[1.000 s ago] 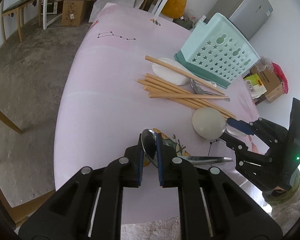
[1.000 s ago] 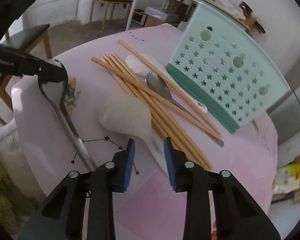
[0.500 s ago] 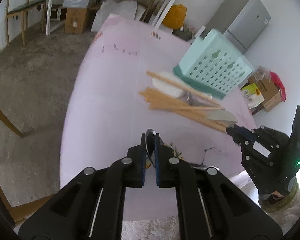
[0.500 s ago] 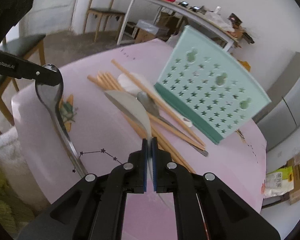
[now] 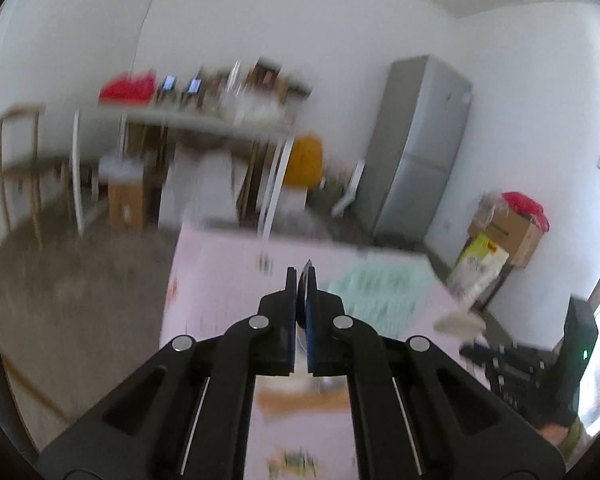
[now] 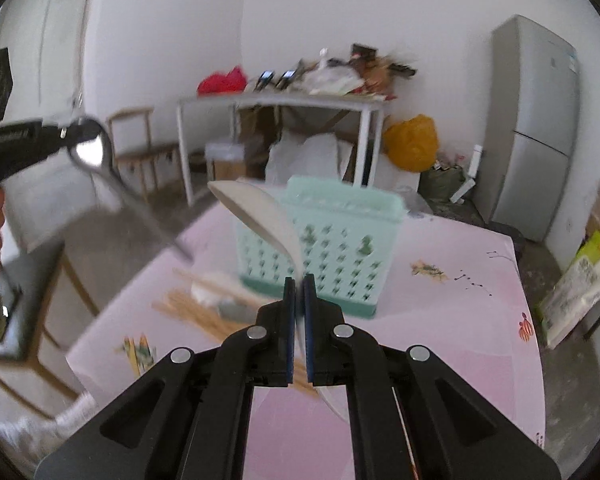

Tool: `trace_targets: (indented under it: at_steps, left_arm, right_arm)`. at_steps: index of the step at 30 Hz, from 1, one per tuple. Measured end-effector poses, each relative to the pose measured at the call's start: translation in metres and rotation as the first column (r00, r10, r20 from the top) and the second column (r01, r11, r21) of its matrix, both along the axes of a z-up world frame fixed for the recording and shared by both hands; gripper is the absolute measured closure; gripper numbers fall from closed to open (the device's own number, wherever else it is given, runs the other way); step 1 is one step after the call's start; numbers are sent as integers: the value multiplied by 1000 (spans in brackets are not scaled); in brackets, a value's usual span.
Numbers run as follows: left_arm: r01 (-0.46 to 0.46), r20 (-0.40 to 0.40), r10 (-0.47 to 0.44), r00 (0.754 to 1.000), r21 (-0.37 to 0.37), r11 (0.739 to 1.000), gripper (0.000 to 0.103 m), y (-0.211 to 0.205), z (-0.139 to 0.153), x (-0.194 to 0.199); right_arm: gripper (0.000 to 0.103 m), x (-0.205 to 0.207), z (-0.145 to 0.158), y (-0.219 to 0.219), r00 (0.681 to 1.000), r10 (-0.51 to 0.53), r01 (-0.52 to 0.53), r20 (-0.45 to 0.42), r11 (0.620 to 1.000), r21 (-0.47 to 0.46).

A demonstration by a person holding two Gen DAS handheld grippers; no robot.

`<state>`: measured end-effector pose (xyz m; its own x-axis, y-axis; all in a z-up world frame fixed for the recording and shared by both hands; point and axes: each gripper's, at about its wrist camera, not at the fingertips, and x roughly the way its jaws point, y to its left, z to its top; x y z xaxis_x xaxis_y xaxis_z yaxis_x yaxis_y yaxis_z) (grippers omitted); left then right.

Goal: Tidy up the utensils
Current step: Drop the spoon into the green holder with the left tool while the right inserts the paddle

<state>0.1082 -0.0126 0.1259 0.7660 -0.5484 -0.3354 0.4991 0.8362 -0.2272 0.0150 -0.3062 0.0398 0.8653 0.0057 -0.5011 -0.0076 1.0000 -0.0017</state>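
Both spoons now lifted above table.

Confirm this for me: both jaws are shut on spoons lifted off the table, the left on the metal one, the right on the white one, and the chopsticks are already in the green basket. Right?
Not quite: the chopsticks still lie on the table, left of the green basket, as the right wrist view shows. The rest holds: left gripper holds the metal spoon, right gripper the white spoon.
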Motion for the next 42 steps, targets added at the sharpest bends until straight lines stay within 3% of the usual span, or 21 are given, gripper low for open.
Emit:
trace_targets:
  at_steps: [2,4,11,15,20,23,27,32,39,42]
  left_arm:
    - [-10,111,4,994,46,999,101,-18,23,5]
    - [-18,171,2,985,92,996,101,-35,34,11]
    - [-60,283,-31,959,308,950,101,-110,33,46]
    - [-85,308,-59,950,434,897,101,-141,20,53]
    - [-34,230,-104,968,527,849,101,-173,-11,69]
    - [21,147,-109,983,499,866,100,-175,-26,83]
    - [102,25,-118,993,352,930,95,-162,-35,97]
    - [103,-22,-100,995,200,974,82,-132,-36,100]
    - [34,-49,-30,998,88,996,63,-77,-46,74]
    - [18,-88,-11,996,81,997,57,-58,-60,61]
  right_arm:
    - [99,0,3,-7,999,-20,19,26,999,33]
    - [99,-4,5,-19,998,-43,40,48,996,74]
    - [99,-11,-3,-38,994,-86,75,67,986,150]
    - [99,-9,-9,-49,993,-100,87,61,977,194]
    - [99,-7,-17,-54,994,-100,86,48,968,235]
    - [99,-7,-19,-56,994,-102,88,44,965,249]
    - [99,-9,-19,-63,994,-103,87,41,953,290]
    - [99,-3,-14,-76,995,-86,60,54,928,367]
    - [99,24,25,-96,980,-33,-63,194,883,466]
    - [99,44,44,-100,965,-1,-128,262,870,477]
